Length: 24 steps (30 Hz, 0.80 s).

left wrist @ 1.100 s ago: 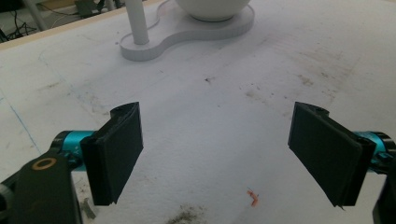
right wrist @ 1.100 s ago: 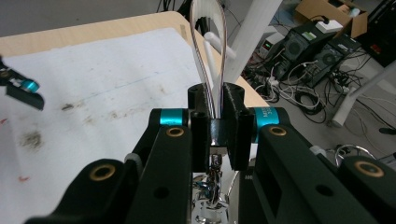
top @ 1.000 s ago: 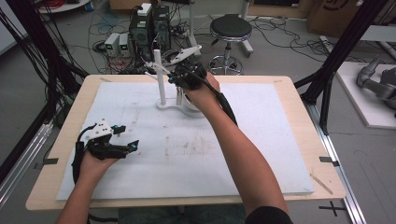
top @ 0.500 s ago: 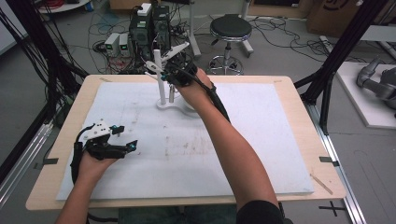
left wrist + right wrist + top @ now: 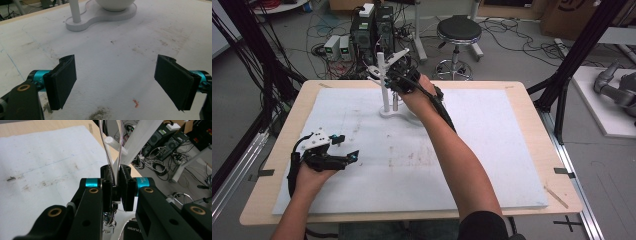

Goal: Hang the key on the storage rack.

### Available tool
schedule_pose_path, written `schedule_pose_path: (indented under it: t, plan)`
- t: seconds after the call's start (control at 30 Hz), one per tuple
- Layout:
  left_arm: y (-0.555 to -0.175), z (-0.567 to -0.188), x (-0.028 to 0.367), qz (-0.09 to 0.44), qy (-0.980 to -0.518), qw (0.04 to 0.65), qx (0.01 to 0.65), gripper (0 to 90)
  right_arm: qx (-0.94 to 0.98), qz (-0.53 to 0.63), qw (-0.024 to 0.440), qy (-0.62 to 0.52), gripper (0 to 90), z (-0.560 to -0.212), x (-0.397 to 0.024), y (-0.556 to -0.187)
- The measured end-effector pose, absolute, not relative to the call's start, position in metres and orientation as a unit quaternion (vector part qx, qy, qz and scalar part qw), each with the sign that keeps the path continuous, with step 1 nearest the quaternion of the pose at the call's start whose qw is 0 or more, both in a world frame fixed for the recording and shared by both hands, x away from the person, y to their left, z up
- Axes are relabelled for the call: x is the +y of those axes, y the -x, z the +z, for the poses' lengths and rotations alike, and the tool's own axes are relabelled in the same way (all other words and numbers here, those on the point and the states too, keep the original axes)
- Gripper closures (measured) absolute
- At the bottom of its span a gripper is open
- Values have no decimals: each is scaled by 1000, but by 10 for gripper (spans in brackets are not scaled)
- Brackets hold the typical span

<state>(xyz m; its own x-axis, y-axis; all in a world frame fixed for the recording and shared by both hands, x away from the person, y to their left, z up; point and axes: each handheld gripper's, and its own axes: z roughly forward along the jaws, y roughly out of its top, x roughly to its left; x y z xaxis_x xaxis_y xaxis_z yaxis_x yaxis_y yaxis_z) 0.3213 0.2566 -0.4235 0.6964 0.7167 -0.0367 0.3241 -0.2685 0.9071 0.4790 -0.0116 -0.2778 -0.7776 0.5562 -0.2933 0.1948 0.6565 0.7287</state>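
The right claw (image 5: 115, 185) is working at the far edge of the worktop (image 5: 532, 165), left of centre, beside a white stand (image 5: 386, 85). Its jaws are standing nearly closed and are pinching a thin, shiny wire loop (image 5: 110, 152), apparently metal; the loop's two strands are rising from between the pads towards a short white peg (image 5: 115, 145) on the stand's post. In the high view, the right claw (image 5: 399, 70) is hanging level with the top of the stand, above its base.

The left claw (image 5: 117, 82) is resting near the left edge, jaws spread wide and gripping nothing.

Risks, as judged:
- The grip is narrow; the loop could twist or slip out as it is being steered onto the peg.
- The stand is looking light; a sideways pull could tip it, as nothing is steadying it.
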Motion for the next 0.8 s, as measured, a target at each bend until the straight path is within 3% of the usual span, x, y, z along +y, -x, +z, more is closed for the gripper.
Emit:
schedule_pose_path:
  t: [0.8]
  plan:
    - [-321,-424,258,196,-772,500,338,179,883,323,247,-234,816,-300,-12,-487]
